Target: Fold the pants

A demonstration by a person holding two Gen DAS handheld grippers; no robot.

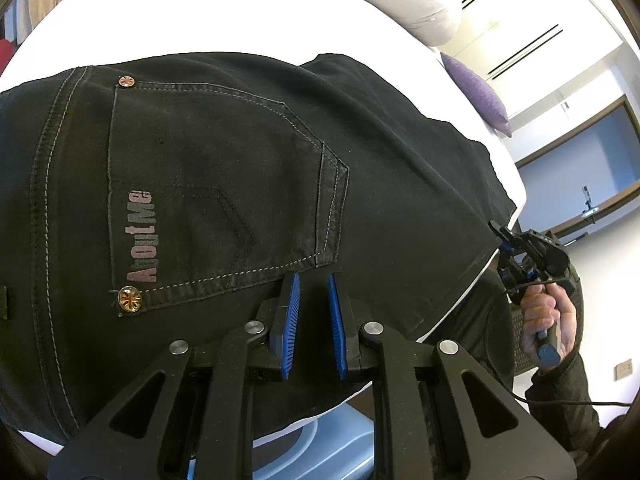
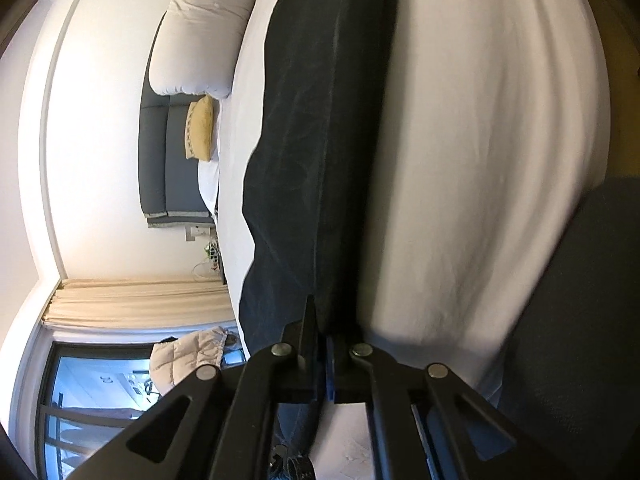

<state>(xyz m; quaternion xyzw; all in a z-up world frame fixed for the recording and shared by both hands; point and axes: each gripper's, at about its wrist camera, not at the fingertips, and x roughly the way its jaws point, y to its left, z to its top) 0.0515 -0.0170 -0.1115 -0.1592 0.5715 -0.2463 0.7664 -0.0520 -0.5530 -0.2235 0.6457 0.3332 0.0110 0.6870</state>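
Across the white-sheeted bed (image 1: 280, 20) a pair of black denim pants (image 1: 240, 160) lies spread flat, seat side up. Its stitched back pocket (image 1: 216, 184) carries faded lettering and a brass rivet (image 1: 130, 299) at the corner. The pants fill most of the left wrist view and run out to the bed's near edge.

The left gripper (image 1: 313, 280) points down onto the pants just past the pocket's lower corner, close to the garment's near edge. Its jaws are drawn in to a narrow slot between the blue ribbed pads (image 1: 290, 312), and dark denim fills that slot, so they look clamped on the cloth.

The right gripper (image 1: 498, 228), held in a person's hand (image 1: 548, 320) in a dark sleeve, sits at the far corner of the pants where they reach the edge of the bed, well apart from the left one.

In its own blurred view the right gripper (image 2: 324, 332) has its jaws together, with only a sliver of blue pad showing. The pants (image 2: 300, 160) stretch away from the tips as a long dark band along the sheet. One edge of that band runs straight into the jaw tips, but I cannot tell whether any cloth is caught there.

A purple cushion (image 1: 480, 96) rests farther up the bed.
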